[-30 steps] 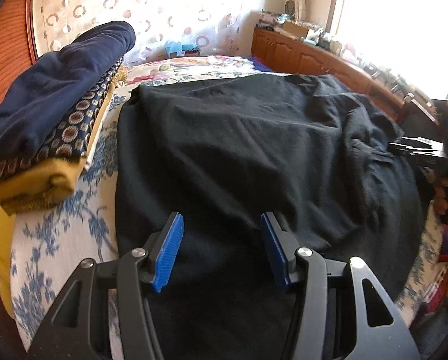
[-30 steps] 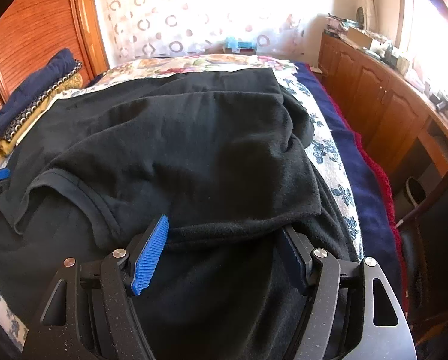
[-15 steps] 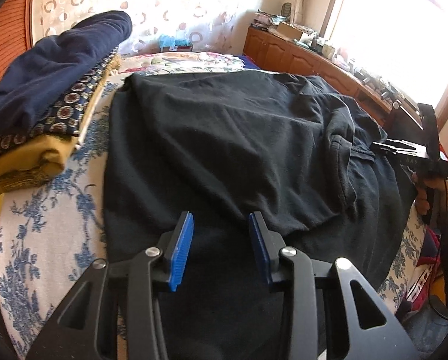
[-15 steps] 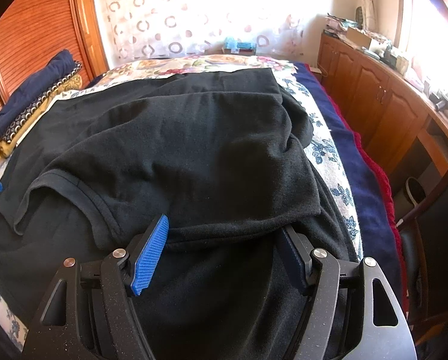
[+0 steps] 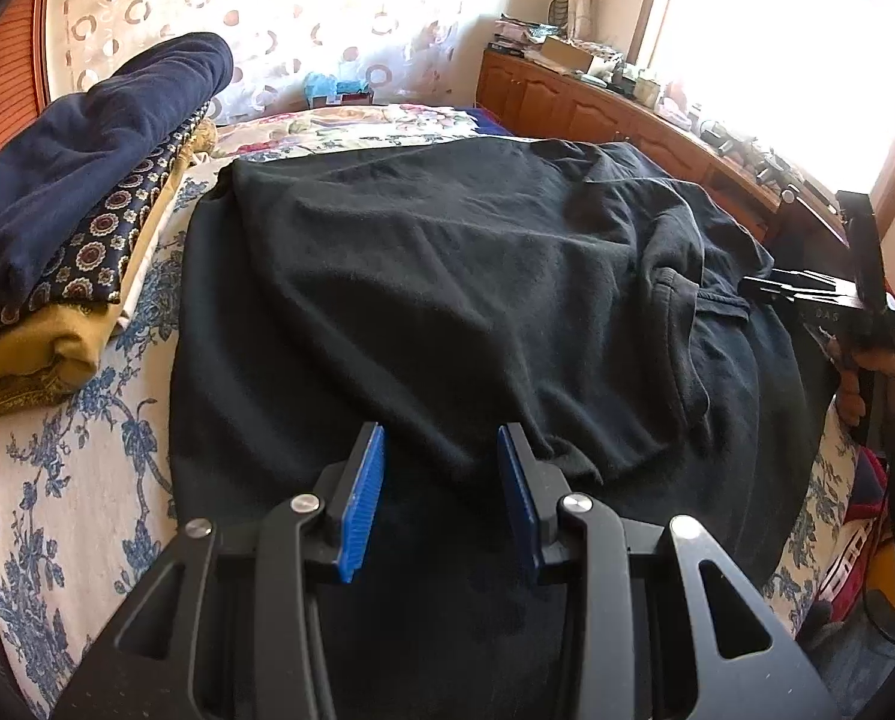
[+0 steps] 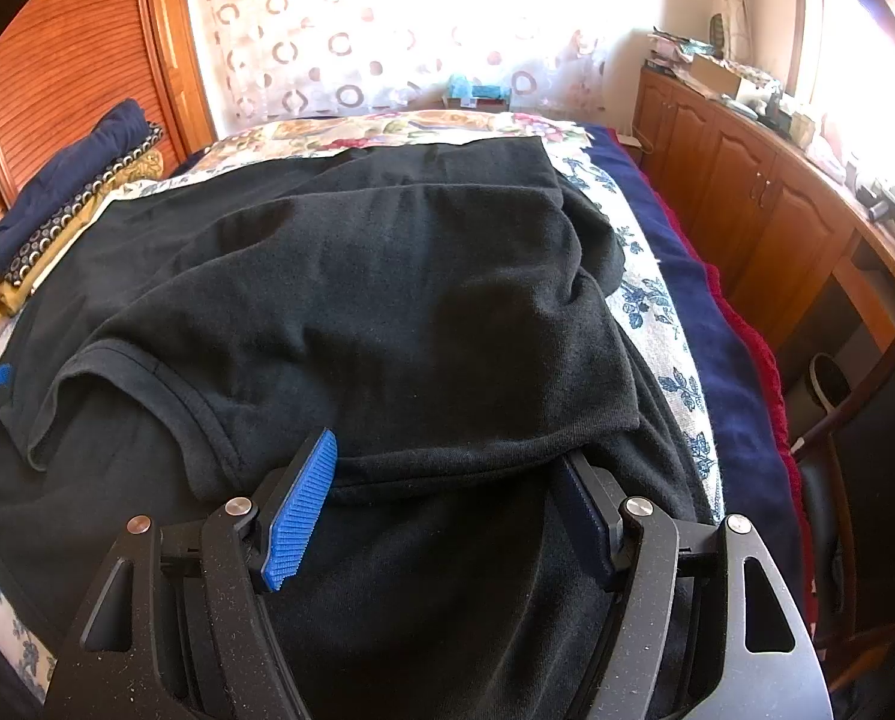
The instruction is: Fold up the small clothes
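Two grippers meet one black garment (image 5: 447,276) spread across a bed whose floral bedspread (image 5: 69,480) shows white with blue sprigs. Left wrist view: the left gripper (image 5: 441,480) hangs over the near part of the cloth with its blue pads (image 5: 360,504) set apart and nothing pinched between them; a folded-over edge of the garment lies just ahead of the fingertips. Right wrist view: the right gripper (image 6: 447,492) stands wide apart at the garment's near folded edge, the fabric draped across the gap and over the right finger, so that only the left blue pad (image 6: 300,516) shows in full; the jaws are not pressed together on the cloth. A ribbed hem or neckline band (image 6: 195,408) curves to the left of that pad. The right gripper also appears at the far right edge of the left wrist view (image 5: 807,294), level with the garment's side. Beside the garment, toward the wooden headboard side, rests a stack of folded clothes (image 5: 69,222): navy on top, patterned beneath, mustard lowest. Wooden cabinets (image 6: 747,204) line the wall under the bright window.
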The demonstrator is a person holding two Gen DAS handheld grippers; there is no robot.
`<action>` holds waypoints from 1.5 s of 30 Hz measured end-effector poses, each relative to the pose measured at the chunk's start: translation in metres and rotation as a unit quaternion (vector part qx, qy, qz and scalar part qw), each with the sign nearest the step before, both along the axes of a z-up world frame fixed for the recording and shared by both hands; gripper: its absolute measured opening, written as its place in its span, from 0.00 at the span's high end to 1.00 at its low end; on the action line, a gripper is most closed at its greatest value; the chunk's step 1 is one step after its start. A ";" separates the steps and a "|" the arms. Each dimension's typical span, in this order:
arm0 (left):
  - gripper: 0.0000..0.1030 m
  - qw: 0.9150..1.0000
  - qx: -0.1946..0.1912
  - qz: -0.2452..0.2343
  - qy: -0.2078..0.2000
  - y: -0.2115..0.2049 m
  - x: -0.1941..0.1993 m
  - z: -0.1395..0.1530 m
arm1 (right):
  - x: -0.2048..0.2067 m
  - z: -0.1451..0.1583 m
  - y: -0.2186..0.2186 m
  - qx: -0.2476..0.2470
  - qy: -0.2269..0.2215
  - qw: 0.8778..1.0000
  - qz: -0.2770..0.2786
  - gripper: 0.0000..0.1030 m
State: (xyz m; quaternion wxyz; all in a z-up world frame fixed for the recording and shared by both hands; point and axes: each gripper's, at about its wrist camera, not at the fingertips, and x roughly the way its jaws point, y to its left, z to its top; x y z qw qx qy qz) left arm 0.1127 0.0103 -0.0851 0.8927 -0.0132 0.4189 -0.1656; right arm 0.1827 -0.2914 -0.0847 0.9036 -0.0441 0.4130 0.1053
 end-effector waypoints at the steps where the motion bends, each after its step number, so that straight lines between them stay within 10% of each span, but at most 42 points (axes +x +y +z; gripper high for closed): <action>1: 0.67 1.000 0.005 -0.003 -0.003 -0.001 0.000 0.000 | 0.000 0.001 -0.002 0.010 -0.002 1.000 -0.004 0.36; 5: 0.95 1.000 0.002 -0.001 -0.006 0.001 0.001 0.000 | -0.001 0.005 -0.008 0.032 0.000 0.999 -0.005 0.54; 12: 1.00 0.998 -0.010 0.012 -0.059 0.007 -0.012 0.022 | 0.003 0.011 -0.013 0.032 -0.007 0.999 -0.008 0.95; 37: 1.00 0.988 -0.060 0.029 -0.139 0.043 -0.085 0.088 | -0.093 0.106 -0.031 0.046 -0.126 0.989 0.060 1.00; 45: 0.96 0.996 -0.016 0.048 -0.071 0.037 -0.083 0.037 | -0.100 0.049 -0.039 0.033 -0.054 0.997 0.045 1.00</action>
